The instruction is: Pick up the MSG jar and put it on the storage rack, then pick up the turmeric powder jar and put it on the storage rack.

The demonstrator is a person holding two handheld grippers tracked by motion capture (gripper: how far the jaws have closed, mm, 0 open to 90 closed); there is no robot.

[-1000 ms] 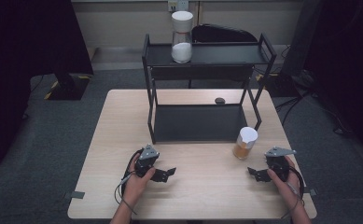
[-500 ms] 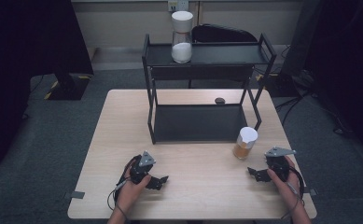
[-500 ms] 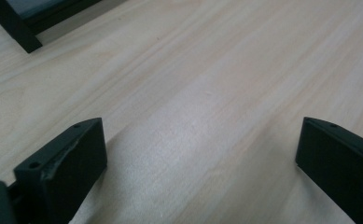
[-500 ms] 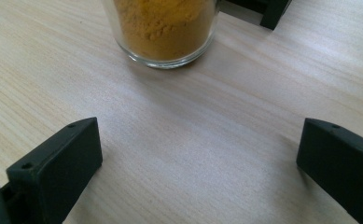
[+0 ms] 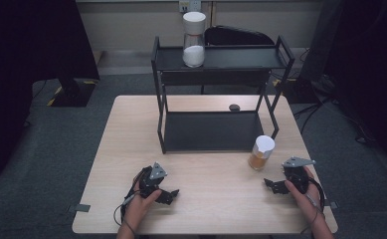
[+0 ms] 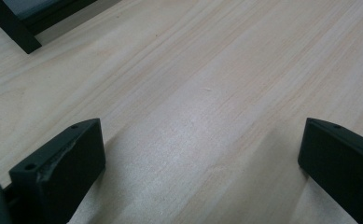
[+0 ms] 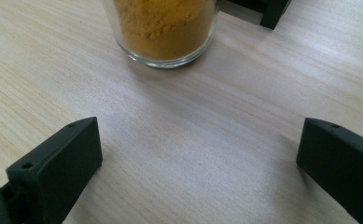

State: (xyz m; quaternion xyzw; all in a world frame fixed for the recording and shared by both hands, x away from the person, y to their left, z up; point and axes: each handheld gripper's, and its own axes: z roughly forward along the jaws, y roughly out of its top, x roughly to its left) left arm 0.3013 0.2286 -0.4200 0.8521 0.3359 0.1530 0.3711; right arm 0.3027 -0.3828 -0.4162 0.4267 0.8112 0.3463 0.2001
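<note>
The clear glass jar of orange-yellow powder (image 7: 163, 30) gets cut off up top in the right gripper view, sitting just ahead of the right gripper (image 7: 200, 163), whose jaws gape wide. The left gripper (image 6: 202, 163) is spread wide too, over bare pale wooden table (image 6: 207, 88). Dark room around.

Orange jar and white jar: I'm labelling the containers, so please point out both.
Orange jar (image 5: 260, 154): high view, glass side.
White jar (image 5: 194, 49): high view, body on the rack's top shelf.
</note>
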